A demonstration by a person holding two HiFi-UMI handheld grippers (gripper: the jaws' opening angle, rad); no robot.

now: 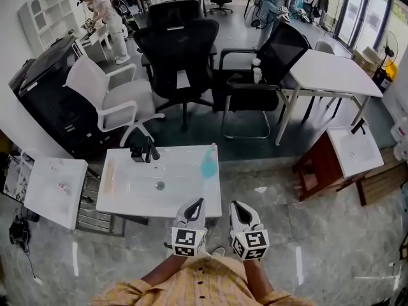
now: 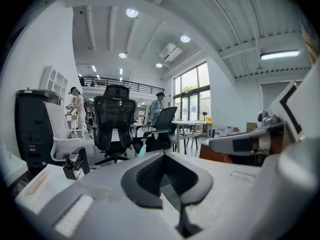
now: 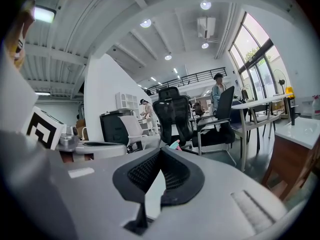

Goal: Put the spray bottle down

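1 white sink counter (image 1: 185,193), 2 black chairs (image 1: 178,50) behind it. 2 grippers by its near right corner: left gripper (image 1: 197,204), right gripper (image 1: 234,206), jaws closed, both empty. 1 black faucet (image 1: 144,152) far left. 1 teal spray bottle (image 1: 208,163) stands on the counter's far right edge.

shirt (image 1: 199,285): yellow-orange check, behind the tongs | buttons (image 1: 201,274): small, dark, in a row down the front | sleeves (image 1: 131,292): same check, ending above the forearms | left gripper (image 1: 199,203), right gripper (image 1: 233,204): pale grey shells | pads (image 2: 145,176): black, ribbed | marker cubes (image 1: 186,241): white with black squares, at each tong's rear
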